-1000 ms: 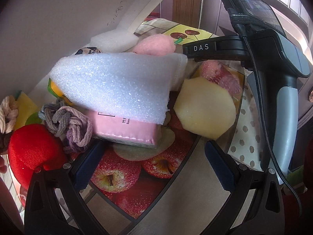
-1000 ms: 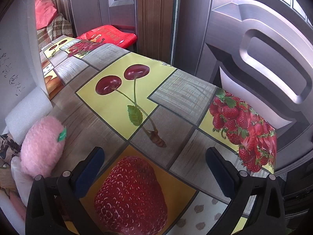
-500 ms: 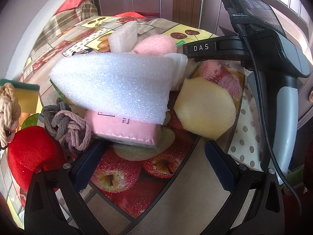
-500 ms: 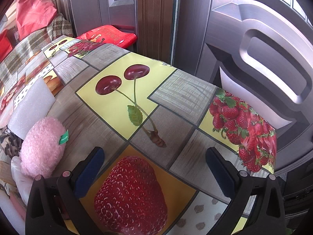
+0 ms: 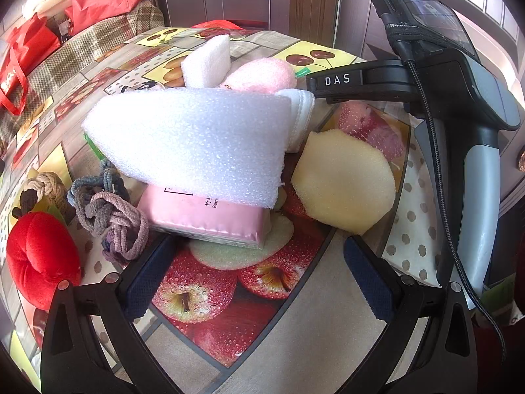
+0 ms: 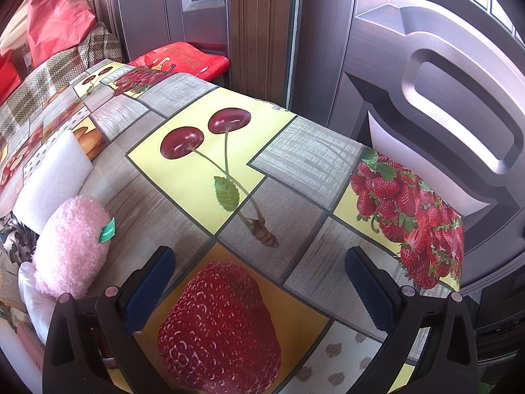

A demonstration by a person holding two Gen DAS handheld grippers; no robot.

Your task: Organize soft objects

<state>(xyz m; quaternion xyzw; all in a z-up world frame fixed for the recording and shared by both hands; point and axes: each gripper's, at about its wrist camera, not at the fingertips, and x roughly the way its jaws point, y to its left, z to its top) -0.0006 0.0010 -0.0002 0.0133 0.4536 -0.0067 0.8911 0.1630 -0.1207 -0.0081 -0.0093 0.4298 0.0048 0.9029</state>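
The soft things sit heaped on a table [image 5: 315,338] covered with a fruit-print cloth, and the big white foam sheet [image 5: 193,141] is the thing to steer by. It lies tilted across the top of a pink tissue pack [image 5: 203,216], hiding most of it. Just to the right of the sheet, touching the cloth, rests a pale yellow sponge [image 5: 344,190] with cut corners. Tucked behind the sheet's right end is a folded white cloth [image 5: 300,111], and beyond that a fluffy pink plush [image 5: 262,74] and a smaller white foam block [image 5: 206,62] standing on edge. To the left of the sheet lies a knotted grey-and-mauve rope toy [image 5: 111,216]; further left, a tan rope knot [image 5: 46,190] and a red plush [image 5: 39,256] near the table's edge.

The left gripper [image 5: 256,272] hangs low in front of the tissue pack, its blue-padded fingers spread wide and holding nothing — the left pad is just beside the rope toy. The right gripper [image 6: 259,282] sits off to the right of the sheet, over a printed strawberry, its fingers likewise wide apart and empty. From its own view the pink plush [image 6: 70,246] and the foam block [image 6: 52,180] lie off to its left. Its body, marked DAS, reaches across behind the sponge.
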